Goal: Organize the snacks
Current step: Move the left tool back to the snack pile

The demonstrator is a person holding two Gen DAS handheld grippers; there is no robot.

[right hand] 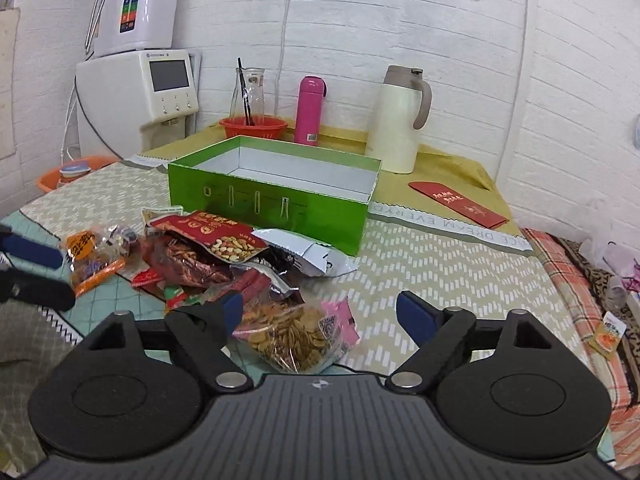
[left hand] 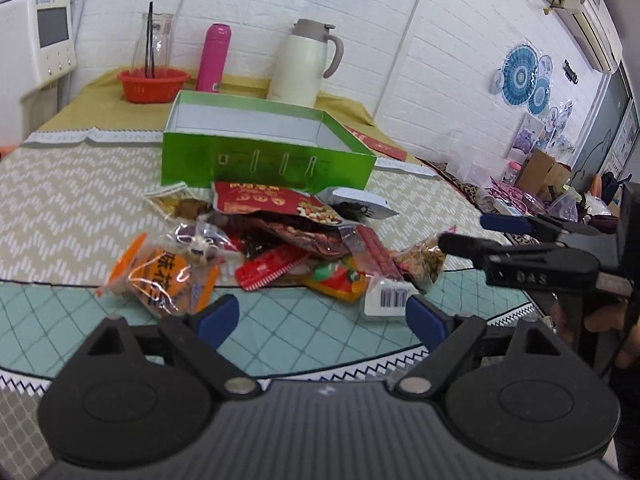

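Observation:
A pile of snack packets (left hand: 288, 248) lies on the table in front of an open, empty green box (left hand: 264, 148). The pile (right hand: 208, 256) and box (right hand: 276, 188) also show in the right wrist view. My left gripper (left hand: 322, 316) is open and empty, just short of the pile, with an orange packet (left hand: 160, 280) at its left finger. My right gripper (right hand: 320, 312) is open over a clear bag of brown snacks (right hand: 292, 336), its jaws on either side, not closed. The right gripper also shows in the left wrist view (left hand: 468, 234).
At the back stand a red bowl (left hand: 152, 84) with a glass carafe, a pink bottle (left hand: 214, 58) and a cream thermos jug (left hand: 308, 64). A red envelope (right hand: 458, 204) lies right of the box. A white appliance (right hand: 156, 92) stands back left. Clutter lies off the table's right edge.

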